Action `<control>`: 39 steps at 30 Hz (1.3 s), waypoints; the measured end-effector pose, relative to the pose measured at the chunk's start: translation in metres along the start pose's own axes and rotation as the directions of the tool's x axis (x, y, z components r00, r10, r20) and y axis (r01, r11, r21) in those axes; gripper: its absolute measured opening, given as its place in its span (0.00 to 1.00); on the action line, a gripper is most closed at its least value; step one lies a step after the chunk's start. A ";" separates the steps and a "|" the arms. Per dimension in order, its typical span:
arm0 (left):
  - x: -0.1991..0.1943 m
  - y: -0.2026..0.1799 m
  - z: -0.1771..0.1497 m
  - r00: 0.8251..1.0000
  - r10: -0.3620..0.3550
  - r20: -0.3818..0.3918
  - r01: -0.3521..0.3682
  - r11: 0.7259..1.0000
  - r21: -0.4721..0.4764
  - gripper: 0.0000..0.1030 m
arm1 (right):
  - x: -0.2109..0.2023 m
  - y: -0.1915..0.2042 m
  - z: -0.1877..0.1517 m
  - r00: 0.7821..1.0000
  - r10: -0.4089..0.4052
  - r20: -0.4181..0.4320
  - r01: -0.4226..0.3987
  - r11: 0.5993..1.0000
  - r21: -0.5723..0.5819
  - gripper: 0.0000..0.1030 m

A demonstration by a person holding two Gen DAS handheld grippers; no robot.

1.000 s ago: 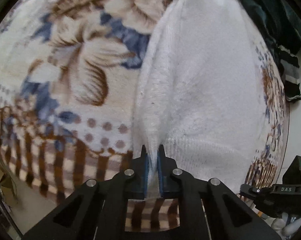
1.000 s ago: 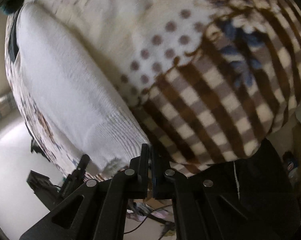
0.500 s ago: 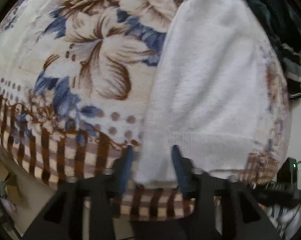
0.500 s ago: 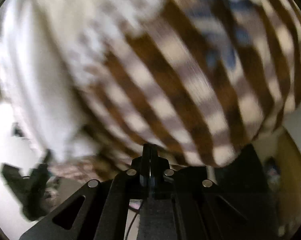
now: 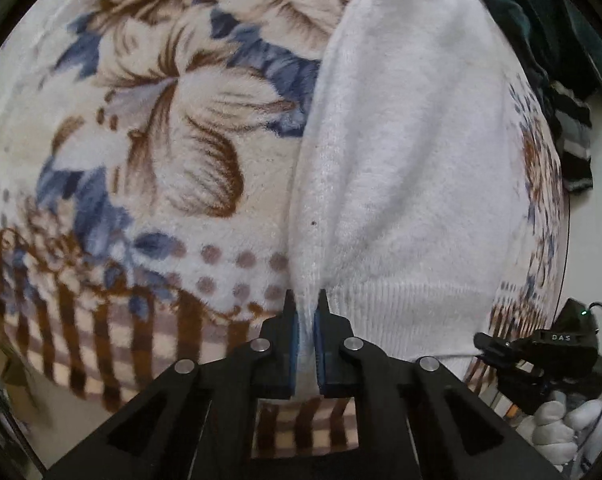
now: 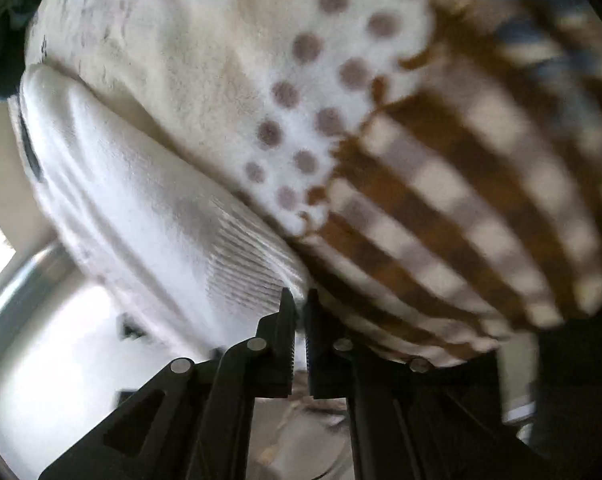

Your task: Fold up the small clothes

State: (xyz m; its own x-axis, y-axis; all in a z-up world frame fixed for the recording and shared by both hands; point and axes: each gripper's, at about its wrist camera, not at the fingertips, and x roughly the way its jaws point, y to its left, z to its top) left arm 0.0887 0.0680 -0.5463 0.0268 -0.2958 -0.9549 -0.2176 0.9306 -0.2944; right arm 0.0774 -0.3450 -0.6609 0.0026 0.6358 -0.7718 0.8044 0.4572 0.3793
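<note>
A white fleece garment point(image 5: 413, 160) with a ribbed hem lies lengthwise on a flowered blanket point(image 5: 161, 140). My left gripper point(image 5: 305, 300) is shut on the hem's left corner, pinching a ridge of cloth between the blue pads. In the right wrist view the same white garment point(image 6: 141, 208) runs along the left, and my right gripper point(image 6: 299, 298) is shut on the ribbed hem corner there. The right gripper also shows at the left wrist view's lower right point(image 5: 541, 348), held by a white-gloved hand.
The blanket's brown checked border point(image 6: 461, 208) hangs over the near edge. Dark green and striped clothes point(image 5: 569, 120) lie at the far right. Pale floor point(image 6: 61, 340) lies below the edge.
The left gripper opened half a second ago and has shut again on the hem corner. The right gripper swung back and now pinches the other hem corner.
</note>
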 end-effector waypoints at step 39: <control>0.051 -0.024 0.396 0.947 -0.255 0.193 0.264 0.964 -0.019 0.08 | 0.051 0.448 0.187 0.912 -0.100 0.398 0.316 0.789 -0.526 0.17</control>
State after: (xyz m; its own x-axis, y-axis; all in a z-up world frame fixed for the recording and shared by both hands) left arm 0.4818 0.1162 -0.6038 0.2692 -0.4764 -0.8370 -0.2211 0.8153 -0.5351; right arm 0.5493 -0.2245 -0.6255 0.1579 0.2867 -0.9449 0.3233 0.8892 0.3238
